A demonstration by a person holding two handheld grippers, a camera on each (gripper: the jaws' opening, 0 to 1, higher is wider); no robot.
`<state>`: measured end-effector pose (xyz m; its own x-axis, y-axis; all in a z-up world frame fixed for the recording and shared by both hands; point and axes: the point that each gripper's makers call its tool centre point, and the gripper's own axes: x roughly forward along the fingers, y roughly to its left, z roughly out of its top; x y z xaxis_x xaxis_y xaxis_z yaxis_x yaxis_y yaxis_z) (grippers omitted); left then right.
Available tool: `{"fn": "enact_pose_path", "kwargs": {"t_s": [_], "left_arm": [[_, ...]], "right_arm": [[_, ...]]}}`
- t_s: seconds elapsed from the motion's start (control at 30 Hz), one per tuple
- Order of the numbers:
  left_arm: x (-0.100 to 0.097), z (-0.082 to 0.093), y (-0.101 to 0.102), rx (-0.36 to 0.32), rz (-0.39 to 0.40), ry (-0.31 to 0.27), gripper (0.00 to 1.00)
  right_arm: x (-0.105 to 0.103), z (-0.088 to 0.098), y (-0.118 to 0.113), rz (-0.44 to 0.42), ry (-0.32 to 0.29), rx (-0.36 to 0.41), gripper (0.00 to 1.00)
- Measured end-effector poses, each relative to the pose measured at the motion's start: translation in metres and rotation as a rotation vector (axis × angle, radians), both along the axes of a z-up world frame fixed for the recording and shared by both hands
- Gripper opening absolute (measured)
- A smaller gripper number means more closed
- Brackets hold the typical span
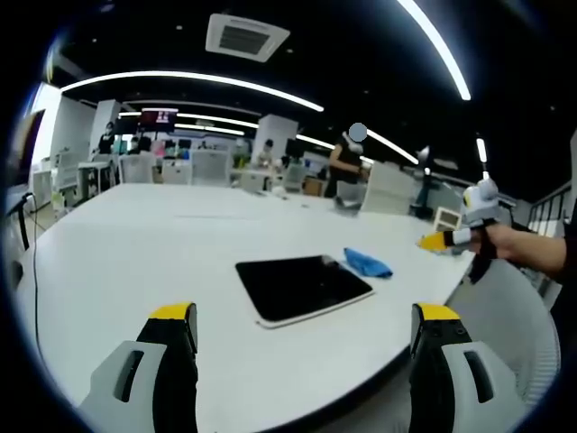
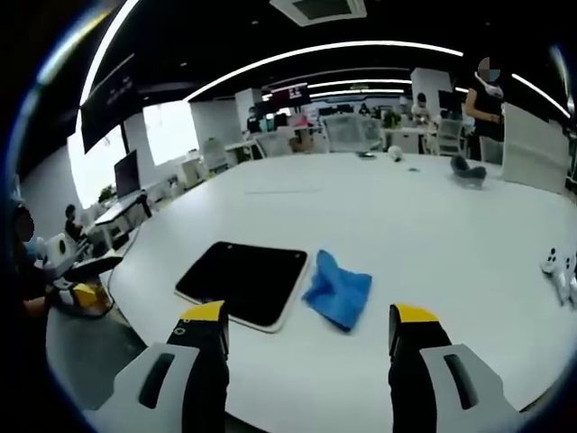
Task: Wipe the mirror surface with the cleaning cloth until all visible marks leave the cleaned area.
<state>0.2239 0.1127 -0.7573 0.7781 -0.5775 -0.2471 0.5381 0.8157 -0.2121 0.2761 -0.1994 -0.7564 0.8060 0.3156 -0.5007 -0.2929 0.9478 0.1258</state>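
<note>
The mirror (image 1: 302,287), a dark rectangle in a thin white frame, lies flat on the white table (image 1: 135,253). Just beyond its far right corner rests the crumpled blue cleaning cloth (image 1: 368,262). My left gripper (image 1: 305,316) hovers open over the table's near edge, short of the mirror and holding nothing. The right gripper (image 1: 440,241) comes in from the right, held by a hand, off the table's rim. In the right gripper view the mirror (image 2: 243,281) and cloth (image 2: 338,293) lie side by side ahead of my open, empty right gripper (image 2: 308,317). The left gripper (image 2: 79,293) shows at far left.
A white chair (image 1: 518,316) stands by the table's right edge. Small white objects (image 2: 561,266) and a grey item (image 2: 467,170) sit farther out on the table (image 2: 406,216). Desks, chairs and several people fill the office behind.
</note>
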Motion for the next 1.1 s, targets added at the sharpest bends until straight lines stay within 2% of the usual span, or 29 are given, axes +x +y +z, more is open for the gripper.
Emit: {"fn": "enact_pose_path", "kwargs": {"t_s": [0.13,0.53,0.9,1.1], "left_arm": [[0.001,0.0,0.001,0.001,0.006,0.001,0.99],[0.002,0.0,0.002,0.0,0.017,-0.001,0.99],[0.002,-0.001,0.002,0.003,0.013,0.007,0.97],[0.002,0.0,0.001,0.001,0.01,0.006,0.97]], "right_arm": [[0.007,0.003,-0.004,-0.008,0.003,0.005,0.65],[0.031,0.006,0.0,0.029,0.014,-0.03,0.62],[0.051,-0.006,0.009,0.063,0.054,-0.04,0.59],[0.058,-0.013,0.011,0.089,0.081,-0.073,0.58]]}}
